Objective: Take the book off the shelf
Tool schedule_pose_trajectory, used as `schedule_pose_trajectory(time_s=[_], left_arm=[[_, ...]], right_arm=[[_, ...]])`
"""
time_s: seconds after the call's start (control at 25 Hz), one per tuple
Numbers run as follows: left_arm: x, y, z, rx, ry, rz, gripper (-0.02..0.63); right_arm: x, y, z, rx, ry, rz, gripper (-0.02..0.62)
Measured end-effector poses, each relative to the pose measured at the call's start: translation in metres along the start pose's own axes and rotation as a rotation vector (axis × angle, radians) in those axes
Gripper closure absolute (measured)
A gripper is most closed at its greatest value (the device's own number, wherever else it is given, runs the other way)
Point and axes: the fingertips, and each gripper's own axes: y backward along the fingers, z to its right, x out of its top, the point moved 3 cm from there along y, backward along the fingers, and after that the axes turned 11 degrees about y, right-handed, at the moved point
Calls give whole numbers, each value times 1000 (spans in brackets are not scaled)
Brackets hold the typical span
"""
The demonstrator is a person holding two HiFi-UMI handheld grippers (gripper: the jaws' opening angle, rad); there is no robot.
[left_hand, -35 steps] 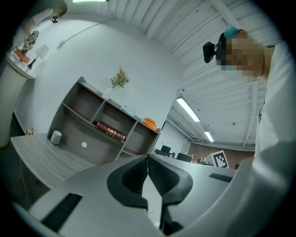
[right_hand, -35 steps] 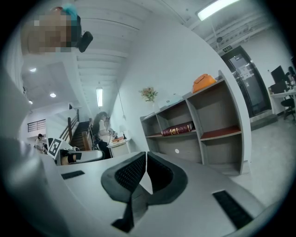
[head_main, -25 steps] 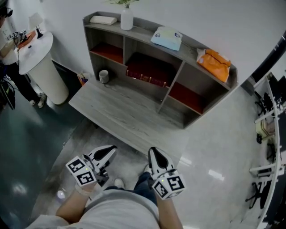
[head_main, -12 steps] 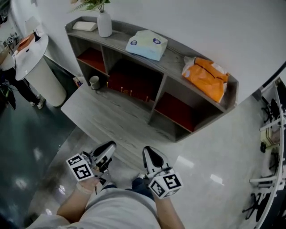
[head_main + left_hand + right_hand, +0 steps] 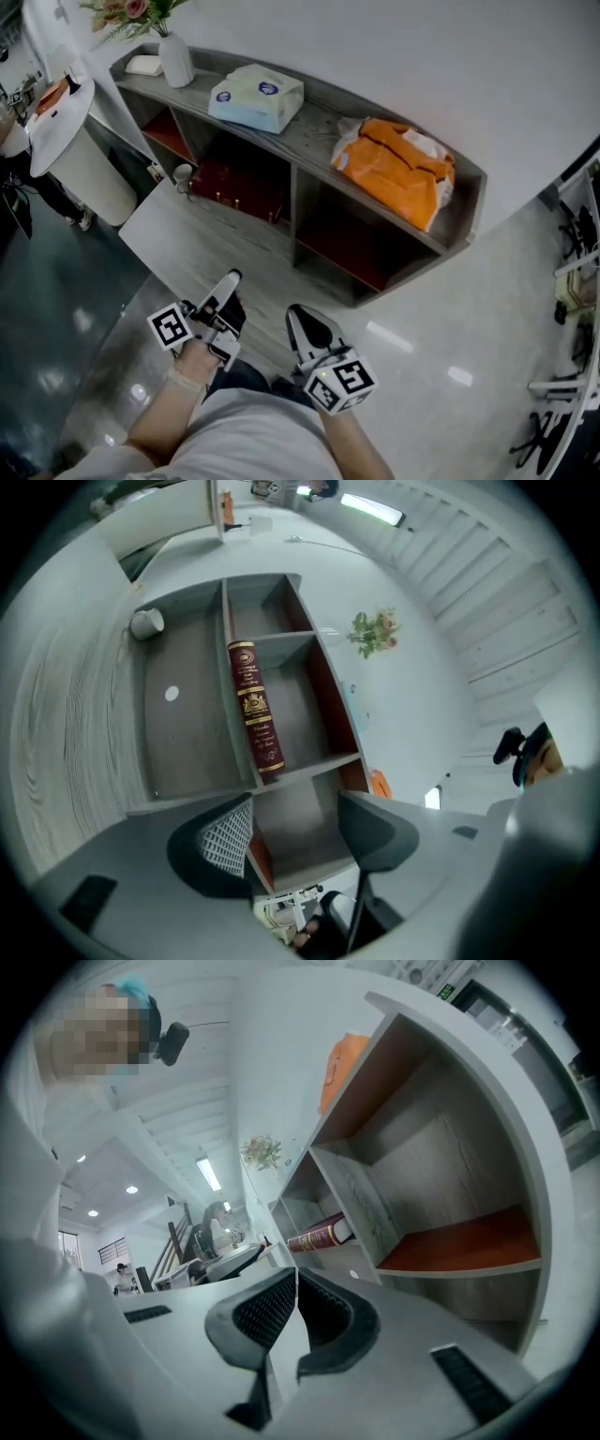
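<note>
Grey shelf (image 5: 314, 131) against white wall: red book (image 5: 239, 183) lies flat in its middle bay; left gripper (image 5: 295, 822) empty, jaws just now opening wide; right gripper (image 5: 292, 1283) closed, empty; advise a level reach, jaws straddling the spine.

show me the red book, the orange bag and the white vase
red book (image 5: 255, 710): left gripper view, middle of its gold-lettered spine
orange bag (image 5: 394, 169): head view, middle of its upper side
white vase (image 5: 175, 61): head view, middle of its body
</note>
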Motion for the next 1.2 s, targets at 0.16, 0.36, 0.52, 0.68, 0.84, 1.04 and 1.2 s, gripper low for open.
schedule_pose_trajectory(time_s=[0.16, 0.36, 0.52, 0.68, 0.84, 1.04, 1.2], left_arm=[[10, -28, -17, 20, 92, 63, 306], [25, -62, -35, 42, 157, 81, 296], [33, -85, -49, 68, 173, 47, 286], [40, -103, -53, 67, 174, -2, 268], [49, -119, -57, 84, 197, -40, 264], [57, -139, -58, 76, 223, -85, 261], [62, -151, -59, 72, 263, -91, 261]], right_arm=[[1, 7, 13, -31, -19, -5, 575], [6, 11, 24, -114, -28, -8, 575], [5, 8, 27, -196, -29, -16, 575], [3, 5, 28, -285, -38, -14, 575], [3, 4, 24, -357, -40, -6, 575], [3, 6, 16, -433, -37, 0, 575], [2, 7, 13, -474, -41, 6, 575]])
